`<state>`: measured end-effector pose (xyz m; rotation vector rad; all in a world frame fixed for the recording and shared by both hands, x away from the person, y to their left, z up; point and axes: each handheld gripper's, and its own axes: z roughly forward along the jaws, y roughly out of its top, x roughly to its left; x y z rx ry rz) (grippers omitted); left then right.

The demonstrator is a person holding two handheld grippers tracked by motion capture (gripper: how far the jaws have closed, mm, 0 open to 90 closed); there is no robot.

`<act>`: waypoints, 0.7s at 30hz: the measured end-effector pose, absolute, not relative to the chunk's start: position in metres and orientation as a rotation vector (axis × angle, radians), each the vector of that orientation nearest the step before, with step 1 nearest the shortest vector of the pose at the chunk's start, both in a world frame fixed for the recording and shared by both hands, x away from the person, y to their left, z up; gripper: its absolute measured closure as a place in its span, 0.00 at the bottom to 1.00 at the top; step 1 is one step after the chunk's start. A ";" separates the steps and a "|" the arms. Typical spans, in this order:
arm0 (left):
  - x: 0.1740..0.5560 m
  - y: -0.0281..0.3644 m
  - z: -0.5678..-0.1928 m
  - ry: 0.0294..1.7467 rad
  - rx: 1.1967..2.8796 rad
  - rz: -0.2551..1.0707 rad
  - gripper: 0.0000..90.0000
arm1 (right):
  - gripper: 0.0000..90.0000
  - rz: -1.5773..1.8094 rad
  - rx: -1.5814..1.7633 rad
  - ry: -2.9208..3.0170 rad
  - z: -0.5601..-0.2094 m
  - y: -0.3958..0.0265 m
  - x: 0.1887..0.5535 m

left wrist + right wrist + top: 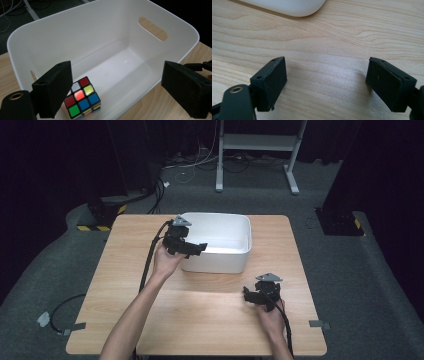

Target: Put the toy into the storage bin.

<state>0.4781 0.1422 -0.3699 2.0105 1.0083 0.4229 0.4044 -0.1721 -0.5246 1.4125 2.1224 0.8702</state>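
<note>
A white plastic bin (235, 262) stands at the middle back of the wooden table. A multicoloured puzzle cube (82, 100) lies on the bin's floor near one corner, free of the jaws. My left gripper (196, 249) hovers over the bin's near left rim (140, 100), open and empty, its jaws wide apart in the left gripper view (125, 90). My right gripper (250, 295) rests low over the table at the front right, open, with only bare wood between its jaws (327, 85). A rounded corner of the bin (294, 7) lies ahead of it.
The wooden table (200, 320) has rounded corners and open surface in front of the bin. Beyond it are a grey carpet, a white frame's legs (220, 180), floor cables (60, 312) and dark stands (340, 220) at both sides.
</note>
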 end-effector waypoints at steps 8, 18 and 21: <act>0.474 0.149 -0.370 1.017 1.986 0.429 0.14 | 0.18 0.870 1.412 2.122 -0.525 -0.172 0.404; 0.469 0.157 -0.367 1.024 1.977 0.438 0.15 | 0.18 0.870 1.413 2.122 -0.525 -0.172 0.404; 0.467 0.159 -0.365 1.021 1.968 0.439 0.15 | 0.18 0.870 1.413 2.122 -0.525 -0.172 0.404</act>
